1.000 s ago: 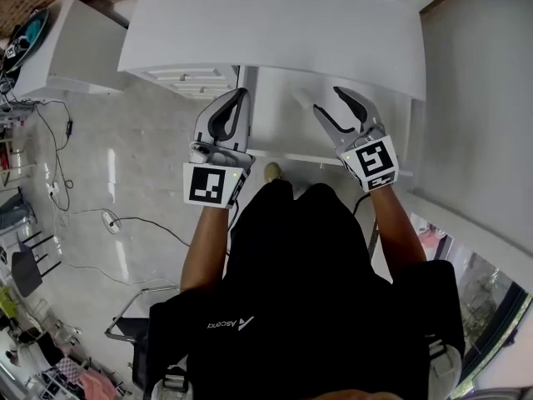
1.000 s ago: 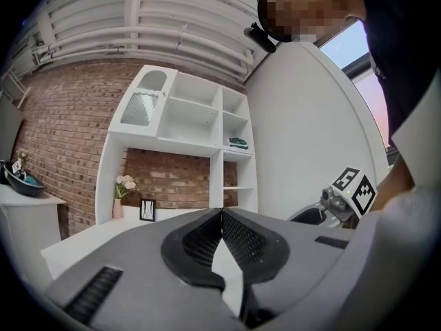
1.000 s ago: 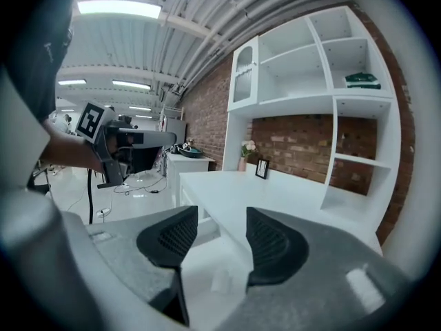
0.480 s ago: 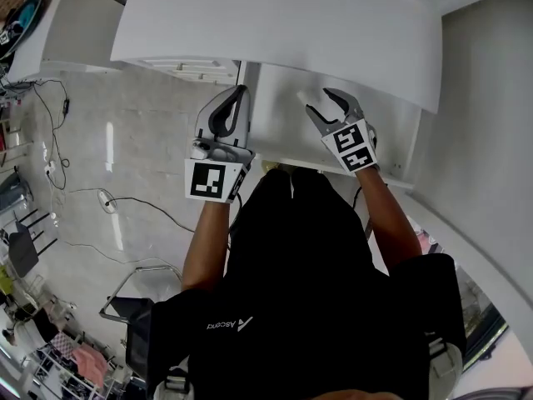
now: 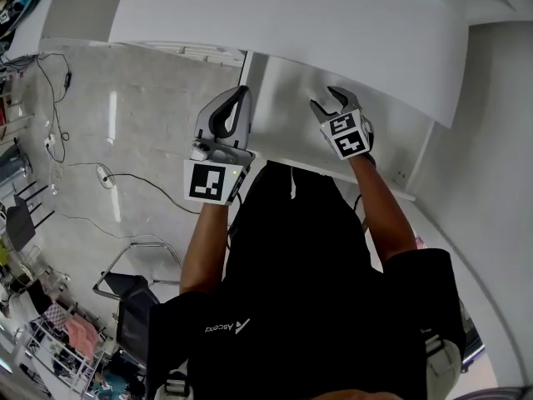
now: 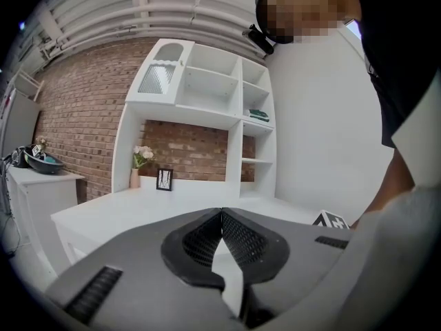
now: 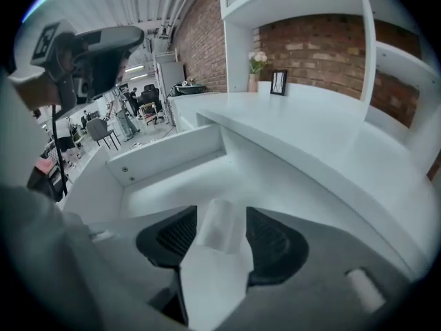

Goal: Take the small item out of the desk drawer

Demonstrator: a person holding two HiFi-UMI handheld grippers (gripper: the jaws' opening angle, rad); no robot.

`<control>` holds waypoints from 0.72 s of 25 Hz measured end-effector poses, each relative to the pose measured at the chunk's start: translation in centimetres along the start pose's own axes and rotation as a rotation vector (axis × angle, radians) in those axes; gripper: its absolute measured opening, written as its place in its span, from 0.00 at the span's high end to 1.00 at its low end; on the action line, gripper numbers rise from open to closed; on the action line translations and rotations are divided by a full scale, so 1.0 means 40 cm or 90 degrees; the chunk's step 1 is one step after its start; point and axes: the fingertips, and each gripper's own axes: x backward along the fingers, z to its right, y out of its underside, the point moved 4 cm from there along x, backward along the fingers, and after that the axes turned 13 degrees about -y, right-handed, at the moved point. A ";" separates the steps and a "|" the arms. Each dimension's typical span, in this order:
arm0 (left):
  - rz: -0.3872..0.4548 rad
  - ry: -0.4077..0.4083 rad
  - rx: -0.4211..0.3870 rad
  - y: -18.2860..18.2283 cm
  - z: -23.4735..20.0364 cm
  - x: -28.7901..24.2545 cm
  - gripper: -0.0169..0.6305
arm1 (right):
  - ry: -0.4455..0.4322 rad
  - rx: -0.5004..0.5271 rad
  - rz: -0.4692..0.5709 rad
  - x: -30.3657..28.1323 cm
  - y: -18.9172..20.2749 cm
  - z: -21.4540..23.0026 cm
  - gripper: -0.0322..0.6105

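A white desk [image 5: 291, 32] has its drawer [image 5: 283, 119] pulled open below the top. In the right gripper view a small pale, roll-shaped item [image 7: 219, 229] lies on the white drawer floor [image 7: 172, 185]. My right gripper [image 7: 220, 216] is open, low inside the drawer, with the item between its dark pads [image 7: 275, 243]; whether they touch it I cannot tell. From the head view the right gripper [image 5: 331, 100] reaches into the drawer and hides the item. My left gripper [image 5: 241, 94] is shut on nothing and held at the drawer's left edge; its pads [image 6: 241, 243] meet at the tips.
A white shelf unit [image 6: 207, 88] stands on the desk against a brick wall, with a flower vase [image 6: 136, 174] and a small picture frame [image 6: 164, 179]. Cables [image 5: 108, 173] and a chair [image 5: 125, 294] lie on the floor at left. A white wall [image 5: 491, 140] closes the right side.
My right gripper has moved forward and down into the drawer, and its jaws have narrowed around the item. The left gripper has stayed in place.
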 end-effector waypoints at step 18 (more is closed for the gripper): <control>-0.033 -0.026 -0.002 0.066 -0.030 0.032 0.98 | -0.008 -0.003 -0.063 -0.105 0.071 0.008 0.66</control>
